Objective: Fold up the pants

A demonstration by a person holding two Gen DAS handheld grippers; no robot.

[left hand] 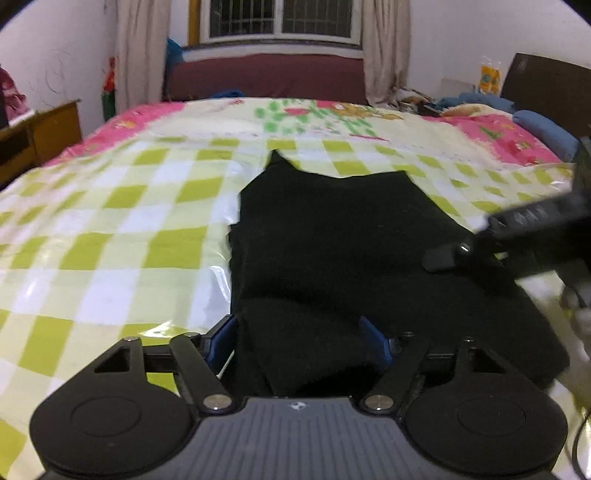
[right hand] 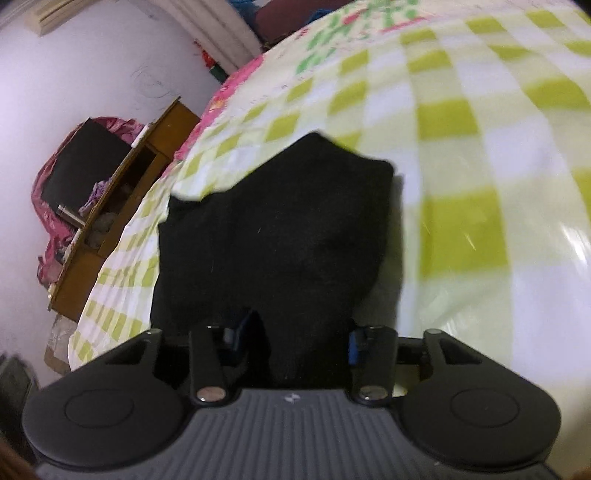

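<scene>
Both grippers (left hand: 301, 338) (right hand: 295, 334) part-open astride black pants (left hand: 332, 236).

left wrist: low, facing window (left hand: 279, 18) | right wrist: rolled, close | shared: pants (left hand: 351, 240), bed (left hand: 110, 221)

A bed (left hand: 110, 229) covered by a glossy sheet of lime-green and white checks, with pink and flowered patches toward its far end, carries black pants (left hand: 332, 251) lying folded on its middle, while blue cloth (left hand: 543, 129) is heaped at its far right corner.
</scene>
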